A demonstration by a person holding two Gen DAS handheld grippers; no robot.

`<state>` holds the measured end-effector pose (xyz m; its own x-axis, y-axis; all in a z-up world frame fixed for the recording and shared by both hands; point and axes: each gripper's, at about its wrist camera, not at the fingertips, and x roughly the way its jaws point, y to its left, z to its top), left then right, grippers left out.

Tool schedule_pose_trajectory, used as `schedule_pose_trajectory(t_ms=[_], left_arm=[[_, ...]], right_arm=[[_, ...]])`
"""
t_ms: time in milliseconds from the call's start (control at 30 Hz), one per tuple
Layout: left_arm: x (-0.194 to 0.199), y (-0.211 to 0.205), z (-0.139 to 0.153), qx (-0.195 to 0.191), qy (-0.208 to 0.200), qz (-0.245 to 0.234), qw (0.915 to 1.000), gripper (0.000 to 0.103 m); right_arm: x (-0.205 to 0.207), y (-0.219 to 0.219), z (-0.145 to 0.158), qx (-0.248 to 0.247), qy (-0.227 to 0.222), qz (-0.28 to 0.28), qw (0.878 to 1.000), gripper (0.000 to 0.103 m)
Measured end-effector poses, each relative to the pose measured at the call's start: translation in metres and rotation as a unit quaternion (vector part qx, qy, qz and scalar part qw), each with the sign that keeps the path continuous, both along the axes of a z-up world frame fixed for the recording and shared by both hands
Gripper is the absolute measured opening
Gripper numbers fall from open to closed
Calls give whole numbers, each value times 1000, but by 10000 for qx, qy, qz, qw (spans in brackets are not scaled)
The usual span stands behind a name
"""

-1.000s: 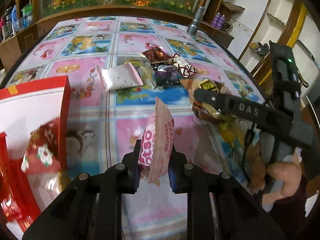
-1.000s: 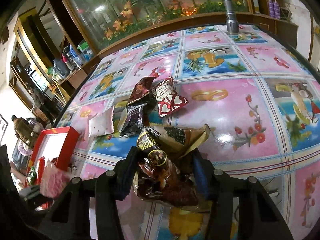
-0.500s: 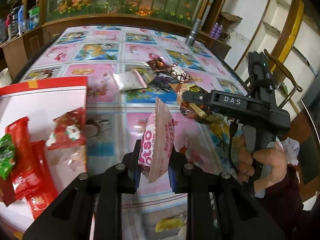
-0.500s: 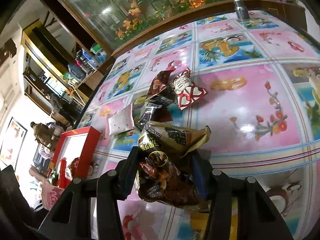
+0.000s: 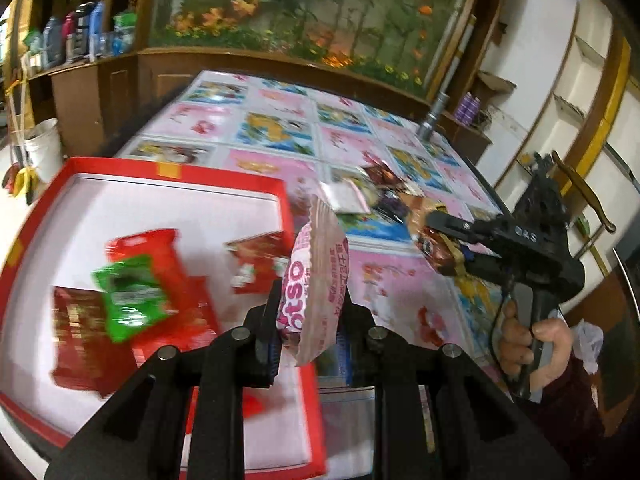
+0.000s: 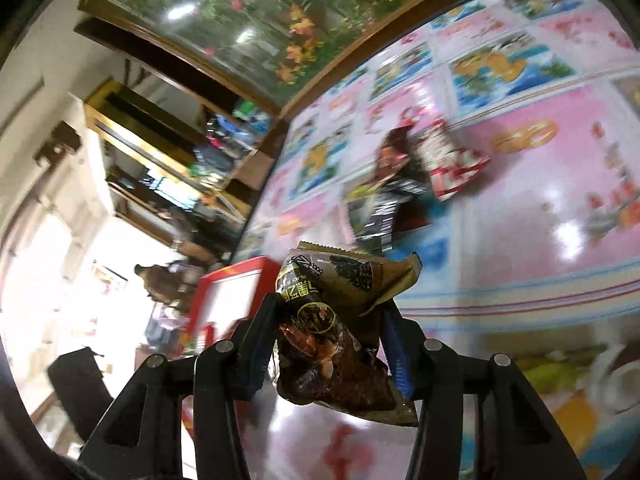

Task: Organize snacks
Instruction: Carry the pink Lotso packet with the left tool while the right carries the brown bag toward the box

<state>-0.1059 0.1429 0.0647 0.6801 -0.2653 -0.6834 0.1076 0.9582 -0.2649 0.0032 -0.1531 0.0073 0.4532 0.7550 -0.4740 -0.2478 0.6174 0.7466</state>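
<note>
Pink crinkly plastic snack packet (image 5: 316, 280), pinched low by the left gripper (image 5: 310, 320), could slip short of the red-rimmed white cardboard box (image 5: 180, 176) at nine o'clock; the right gripper (image 6: 328, 344) clamps a loose brown foil snack pouch (image 6: 332, 344).

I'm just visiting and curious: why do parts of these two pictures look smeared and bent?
Left wrist view: the snacks in the red box are blurred, while the held pink packet is sharp. Right wrist view: the table streaks and shows white glare; the brown packet stays crisp. Both lenses curve the edges.

pink snack packet (image 5: 316, 276) upright, brown packet (image 6: 336, 336) crumpled
</note>
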Motion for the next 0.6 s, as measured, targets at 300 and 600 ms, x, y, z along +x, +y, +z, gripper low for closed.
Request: schedule_pose_trajectory(t_ms=[300, 600], left_arm=[[-8, 42, -5, 41, 17, 517, 9987, 20], [-14, 68, -14, 72, 99, 820, 9966, 20]], right_arm=[[-3, 79, 3, 548, -8, 787, 9954, 49], [-10, 155, 5, 480, -19, 1378, 9893, 49]])
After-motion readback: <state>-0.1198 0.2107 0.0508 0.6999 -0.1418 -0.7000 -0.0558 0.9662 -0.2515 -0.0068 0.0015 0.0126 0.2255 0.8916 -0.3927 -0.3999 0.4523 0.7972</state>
